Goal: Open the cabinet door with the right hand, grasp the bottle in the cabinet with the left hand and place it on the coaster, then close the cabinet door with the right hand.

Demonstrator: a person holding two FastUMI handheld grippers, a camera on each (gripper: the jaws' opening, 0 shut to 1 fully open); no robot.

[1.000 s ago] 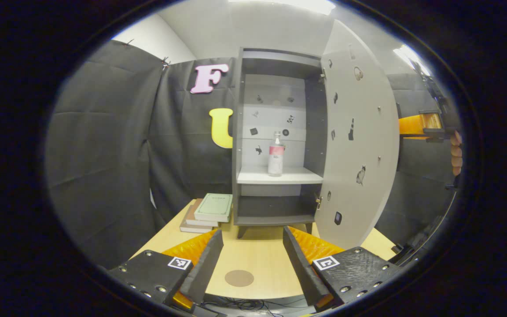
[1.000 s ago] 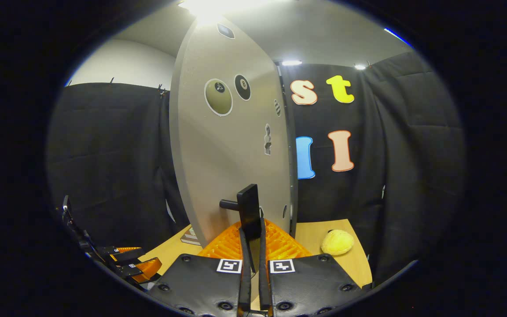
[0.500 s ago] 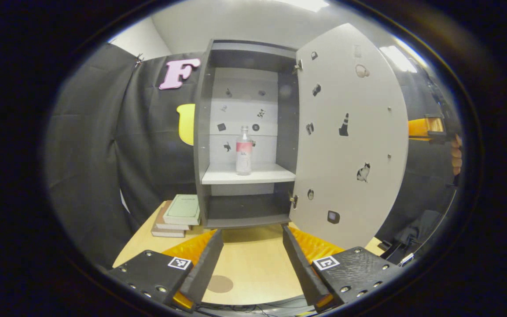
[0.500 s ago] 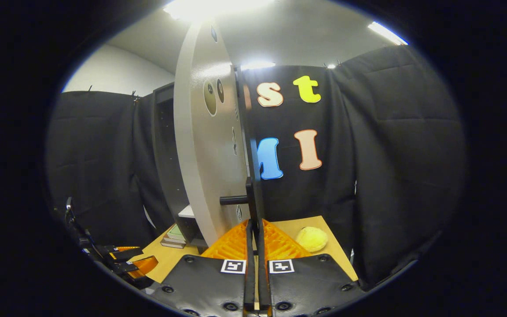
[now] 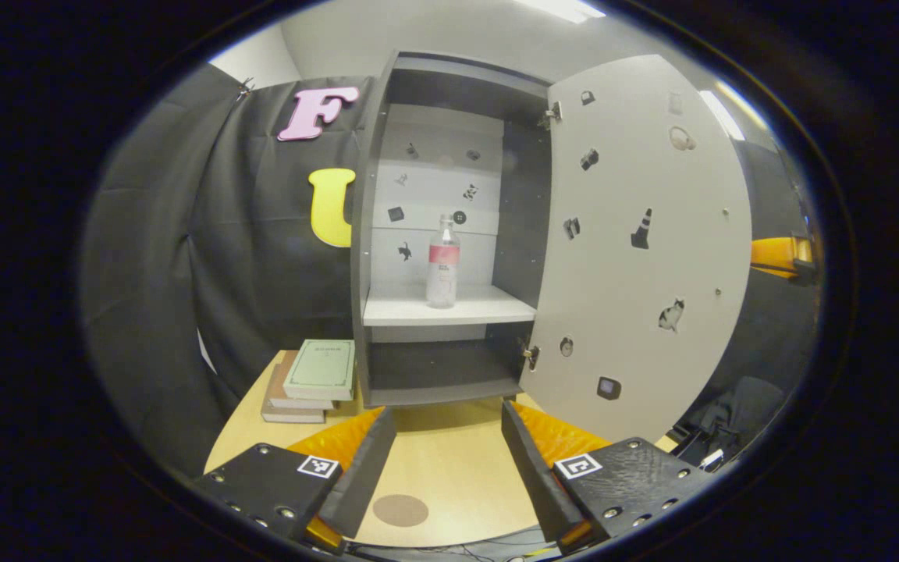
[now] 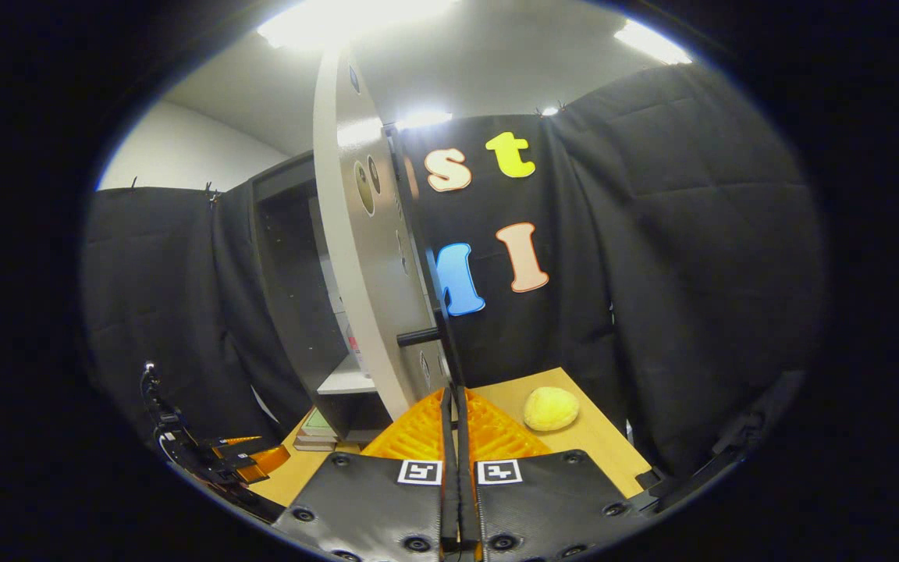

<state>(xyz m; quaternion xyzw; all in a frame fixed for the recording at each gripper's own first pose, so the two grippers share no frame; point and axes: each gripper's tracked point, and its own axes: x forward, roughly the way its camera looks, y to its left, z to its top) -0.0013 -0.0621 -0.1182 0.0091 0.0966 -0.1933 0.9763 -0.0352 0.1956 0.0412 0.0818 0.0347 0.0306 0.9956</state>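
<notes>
The cabinet point(image 5: 449, 234) stands wide open on the table point(image 5: 457, 460), its door point(image 5: 644, 250) swung out to the right on its hinges, the inner face dotted with small stickers. There's the bottle point(image 5: 443, 261), just one, standing upright on the pale middle shelf point(image 5: 449, 306), long axis vertical, cap up, a red band round its middle, set toward the centre of the shelf and clear of the side walls. Down on the table near the camera lies one round brown coaster point(image 5: 400, 510), flat and bare, well apart from the bottle. The left gripper point(image 5: 449, 445) hovers low in front of the cabinet with its two fingers spread wide and nothing between them, the coaster showing in the gap. To the left of the cabinet sits a stack of books point(image 5: 310, 380), three by my count, a green-covered one on top. Over in the right gripper view, the door point(image 6: 364, 257) shows nearly edge-on, and the right gripper point(image 6: 456, 437) has its fingers drawn close together along the door's dark handle point(image 6: 430, 336); whether both actually press on it I cannot tell from here. One yellow plush toy point(image 6: 551, 408) rests on the table point(image 6: 574, 437) to the right of the door. The left gripper point(image 6: 243, 457) peeks in at lower left.
</notes>
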